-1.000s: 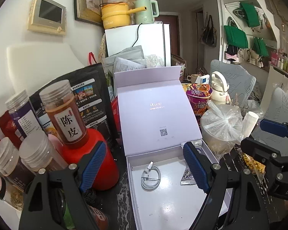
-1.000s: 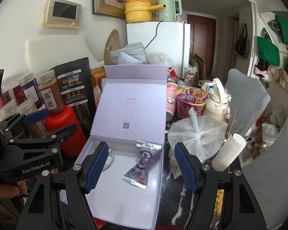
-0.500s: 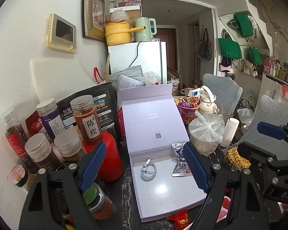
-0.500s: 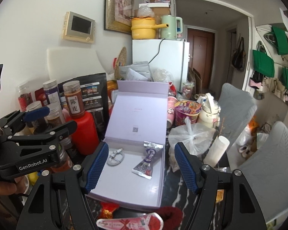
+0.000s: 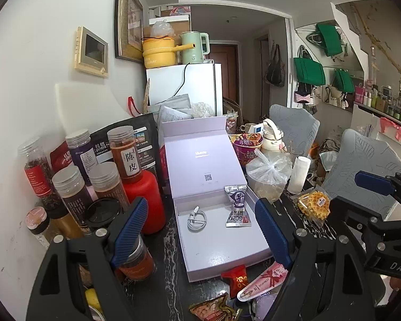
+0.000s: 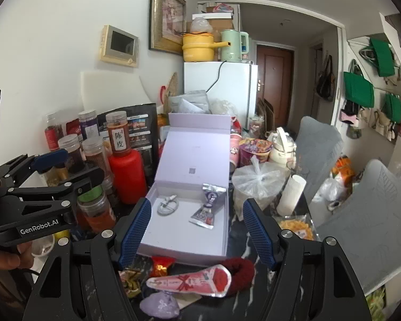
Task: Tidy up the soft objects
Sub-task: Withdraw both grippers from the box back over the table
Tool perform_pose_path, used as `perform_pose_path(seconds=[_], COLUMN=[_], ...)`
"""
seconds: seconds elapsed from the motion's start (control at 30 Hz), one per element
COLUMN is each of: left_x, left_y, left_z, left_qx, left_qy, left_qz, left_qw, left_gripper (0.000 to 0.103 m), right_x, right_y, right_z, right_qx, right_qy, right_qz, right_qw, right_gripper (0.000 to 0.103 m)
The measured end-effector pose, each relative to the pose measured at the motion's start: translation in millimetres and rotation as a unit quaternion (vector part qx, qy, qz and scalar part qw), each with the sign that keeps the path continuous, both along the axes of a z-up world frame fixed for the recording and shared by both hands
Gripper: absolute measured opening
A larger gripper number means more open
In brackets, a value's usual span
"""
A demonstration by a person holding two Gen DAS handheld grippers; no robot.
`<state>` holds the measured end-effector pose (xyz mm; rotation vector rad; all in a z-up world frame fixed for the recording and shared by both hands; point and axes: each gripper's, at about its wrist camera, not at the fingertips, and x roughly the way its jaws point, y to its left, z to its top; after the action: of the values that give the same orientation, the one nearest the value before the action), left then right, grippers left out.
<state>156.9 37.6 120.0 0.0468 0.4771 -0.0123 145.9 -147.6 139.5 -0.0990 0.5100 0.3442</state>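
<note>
Lavender box (image 6: 184, 240) sat open on the dark marble table (image 5: 171, 281), holding a cable (image 6: 168, 205) and a sachet (image 6: 206, 211). Both grippers – left (image 5: 200, 230), right (image 6: 193, 230) – had pulled back from it, jaws released and empty, so loose soft things came into view before the box: a pink packet (image 6: 192, 281), a red scrunchie (image 6: 240, 270). Jars (image 5: 66, 184) crowded the left; a fridge (image 6: 219, 91) stood behind.

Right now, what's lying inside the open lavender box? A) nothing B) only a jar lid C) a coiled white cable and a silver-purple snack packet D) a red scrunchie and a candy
C: the coiled white cable and the silver-purple snack packet both rest on the floor of the open lavender box; the dark red scrunchie lies outside, in front of it.
</note>
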Motion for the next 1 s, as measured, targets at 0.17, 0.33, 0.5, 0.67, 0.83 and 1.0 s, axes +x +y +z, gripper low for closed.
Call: perform_pose_path(seconds=[0.17,0.33,0.5,0.67,0.83,1.0], left_x=[-15,-29,-41,-53,-66,-71], left_y=[1,2,3,2,4,4], left_z=[-9,-20,-34,-48,-59,-75], left_qx=[-0.002,0.007,0.000,-0.002,-0.007,-0.014], left_qy=[0.011,0.020,0.033,0.048,0.051,0.069], left_qz=[-0.012,-0.009,-0.018,-0.030,-0.032,-0.040], left_qw=[0.9999,0.9997,0.9993,0.9984,0.9982,0.9967], left_gripper=[0.083,0.083,0.083,0.083,0.083,0.083], right_x=[-16,-29,-41,-52,-64,-72], right_y=[-6,-5,-2,0,1,4], right_z=[-8,-23,-39,-53,-70,-85], right_qx=[-0.003,-0.002,-0.005,-0.015,-0.012,-0.009], right_qy=[0.006,0.016,0.024,0.027,0.040,0.049], right_qz=[-0.008,-0.014,-0.019,-0.026,-0.022,-0.016], right_qw=[1.000,1.000,1.000,0.999,0.999,0.999], right_gripper=[0.072,0.072,0.073,0.075,0.076,0.078])
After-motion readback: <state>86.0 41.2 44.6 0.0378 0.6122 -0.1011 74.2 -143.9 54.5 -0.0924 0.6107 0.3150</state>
